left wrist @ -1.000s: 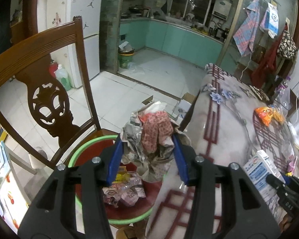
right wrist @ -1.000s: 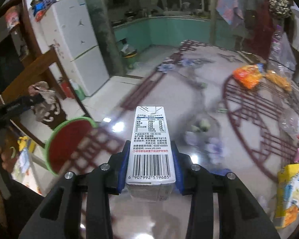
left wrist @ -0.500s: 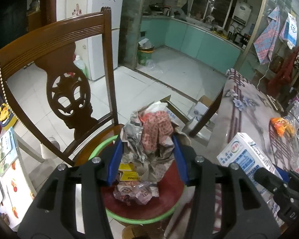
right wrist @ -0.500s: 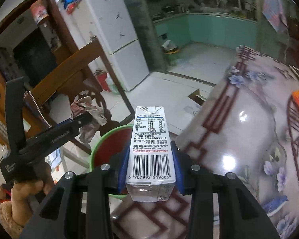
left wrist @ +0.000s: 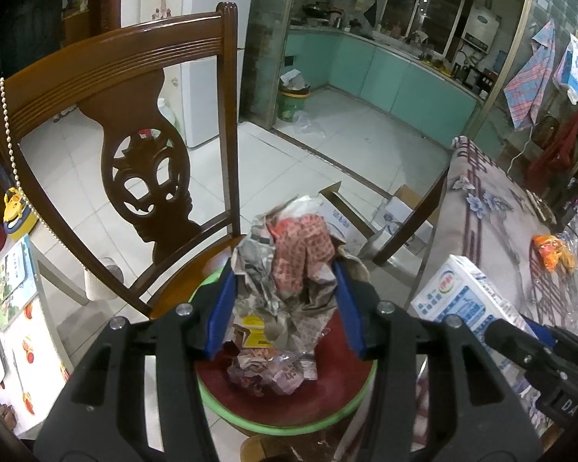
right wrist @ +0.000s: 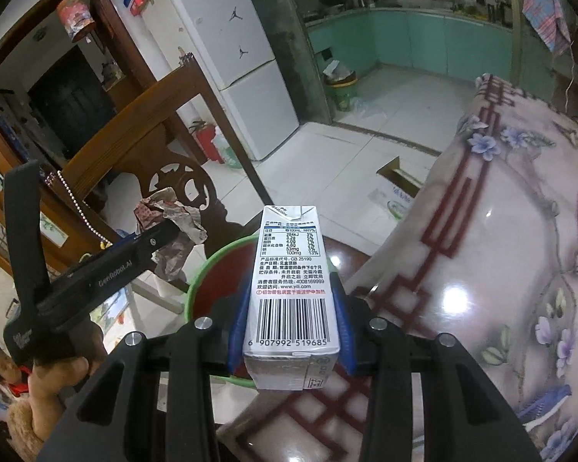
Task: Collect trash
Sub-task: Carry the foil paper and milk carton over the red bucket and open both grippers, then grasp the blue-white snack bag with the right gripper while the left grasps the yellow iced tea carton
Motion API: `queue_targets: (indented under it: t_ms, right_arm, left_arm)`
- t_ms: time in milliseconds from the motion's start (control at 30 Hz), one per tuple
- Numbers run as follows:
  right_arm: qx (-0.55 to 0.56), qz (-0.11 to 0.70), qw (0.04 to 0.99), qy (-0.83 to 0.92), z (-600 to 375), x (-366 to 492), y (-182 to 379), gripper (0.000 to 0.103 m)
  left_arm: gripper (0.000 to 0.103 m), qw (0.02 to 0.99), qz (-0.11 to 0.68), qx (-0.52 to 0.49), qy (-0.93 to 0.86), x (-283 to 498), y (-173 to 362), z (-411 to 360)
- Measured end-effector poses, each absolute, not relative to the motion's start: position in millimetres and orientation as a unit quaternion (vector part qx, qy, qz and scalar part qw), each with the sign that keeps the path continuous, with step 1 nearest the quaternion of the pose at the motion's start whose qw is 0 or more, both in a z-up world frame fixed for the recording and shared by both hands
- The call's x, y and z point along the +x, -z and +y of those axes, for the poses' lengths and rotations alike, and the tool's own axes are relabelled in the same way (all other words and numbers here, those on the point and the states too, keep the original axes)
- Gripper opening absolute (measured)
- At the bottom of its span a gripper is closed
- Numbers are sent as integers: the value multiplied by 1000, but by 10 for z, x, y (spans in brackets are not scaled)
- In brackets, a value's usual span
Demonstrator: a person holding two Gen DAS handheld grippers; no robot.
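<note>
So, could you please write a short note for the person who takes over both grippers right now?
Left gripper: shut on the crumpled paper wad, held above the red basin on the wooden chair.
Right gripper: shut on the milk carton, near the basin's rim, at the table edge.
Done: some wrappers already lie in the basin.
Left: release the wad, then the carton, into the basin. The orange snack bag is on the table and probably goes next.
</note>
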State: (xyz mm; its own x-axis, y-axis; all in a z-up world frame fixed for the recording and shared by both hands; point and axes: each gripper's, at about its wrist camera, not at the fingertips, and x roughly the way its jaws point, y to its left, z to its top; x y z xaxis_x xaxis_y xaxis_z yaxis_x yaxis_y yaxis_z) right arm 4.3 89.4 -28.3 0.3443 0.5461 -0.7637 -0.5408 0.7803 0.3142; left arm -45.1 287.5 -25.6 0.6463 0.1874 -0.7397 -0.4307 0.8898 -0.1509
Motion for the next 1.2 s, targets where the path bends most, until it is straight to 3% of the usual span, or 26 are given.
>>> queue_targets:
  t_ms: [667, 700, 733, 767, 800, 1200]
  right_arm:
    - [-9, 477, 810, -342, 1208, 119, 425, 37]
    - [-12, 475, 811, -342, 1210, 119, 435, 38]
    - [-16, 473, 814, -338, 1205, 119, 441, 55]
    - [-17, 473, 816, -333, 1199, 125, 444, 67]
    - [-14, 471, 818, -329, 1180, 125, 444, 74]
    - [-13, 477, 844, -247, -126, -115, 333, 76]
  left_arm:
    - [46, 878, 399, -185, -187, -368, 345, 2987]
    - [50, 877, 400, -185, -190, -363, 350, 2988]
    - [55, 877, 399, -185, -194, -361, 354, 2997]
    - [73, 875, 399, -186, -199, -359, 358, 2999]
    - [85, 875, 396, -187, -205, -364, 358, 3007]
    - [89, 889, 401, -161, -149, -199, 299, 2559]
